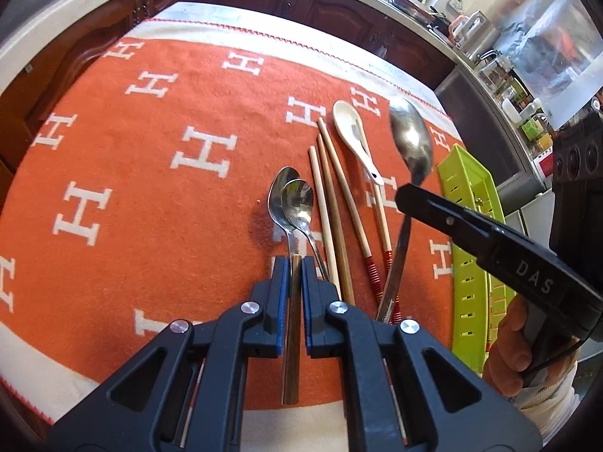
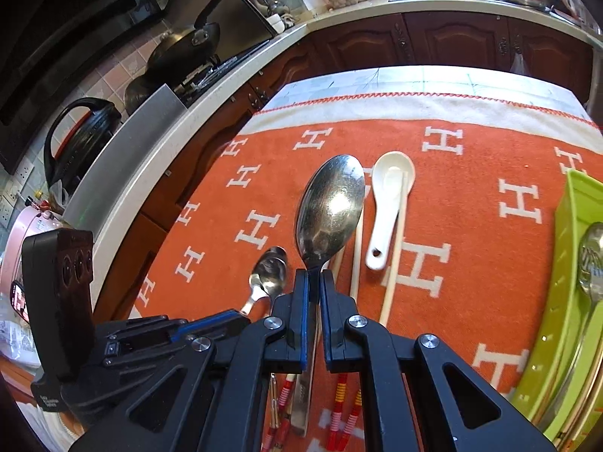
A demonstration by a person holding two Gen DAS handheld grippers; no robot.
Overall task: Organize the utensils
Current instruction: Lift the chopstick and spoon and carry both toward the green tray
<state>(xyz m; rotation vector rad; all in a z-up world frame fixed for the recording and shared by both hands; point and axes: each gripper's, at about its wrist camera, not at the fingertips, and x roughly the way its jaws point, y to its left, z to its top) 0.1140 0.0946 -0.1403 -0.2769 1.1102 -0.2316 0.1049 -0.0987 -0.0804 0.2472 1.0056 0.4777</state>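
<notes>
An orange cloth (image 1: 150, 158) patterned with white H letters is covering the desk in a kitchen. In the left wrist view, the left tongs (image 1: 296, 263) are clenching the handle of a small metal spoon (image 1: 282, 199); wooden chopsticks (image 1: 331, 196) and a white ceramic spoon (image 1: 354, 135) are lying toward one o'clock. In the right wrist view, the right tongs (image 2: 314, 277) are gripping a large metal spoon (image 2: 331, 207) above the cloth, while a green tray (image 2: 565, 263) is sitting at three o'clock.
</notes>
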